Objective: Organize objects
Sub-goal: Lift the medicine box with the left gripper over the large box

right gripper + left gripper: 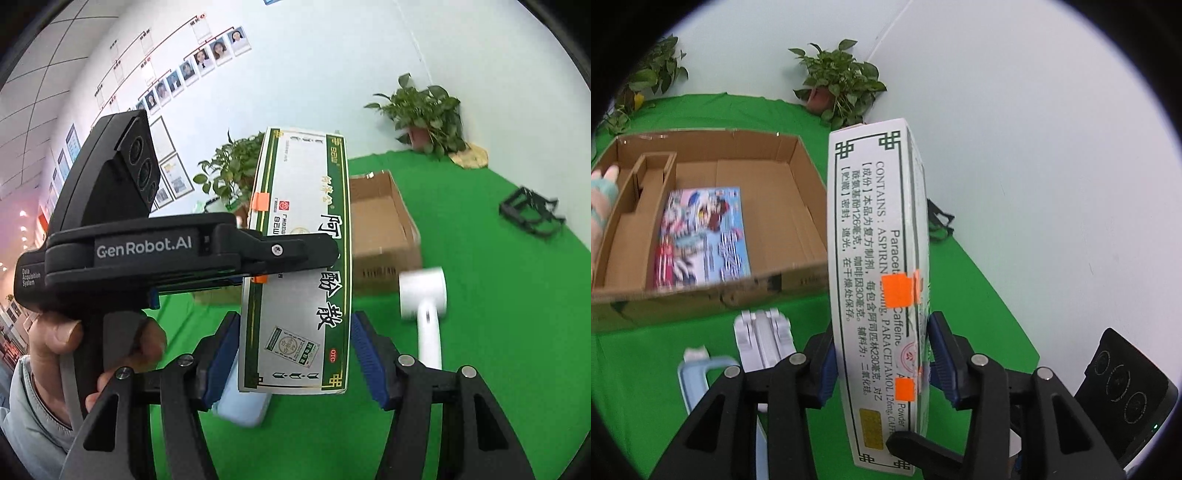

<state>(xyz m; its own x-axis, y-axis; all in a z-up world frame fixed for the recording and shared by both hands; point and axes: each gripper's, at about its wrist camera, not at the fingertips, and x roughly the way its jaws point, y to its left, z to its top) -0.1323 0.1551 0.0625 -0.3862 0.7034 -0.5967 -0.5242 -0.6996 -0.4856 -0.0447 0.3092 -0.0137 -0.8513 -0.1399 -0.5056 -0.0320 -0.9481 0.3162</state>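
Your left gripper [882, 358] has its blue pads clamped on the narrow sides of the tall white-and-green cardboard medicine box [875, 258], which stands upright between the jaws, clear of the green cloth [979, 295]. Beyond the left jaw lies the open brown cardboard tray [798, 206] holding a colourful flat printed packet [705, 236]. Your right gripper [291, 350] stands partly open; the same box sits between its jaws, and whether either pad touches it cannot be told.

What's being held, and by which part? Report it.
The left gripper clamps the medicine box mid-length, across its broad faces. The right gripper flanks its lower end; contact unclear.
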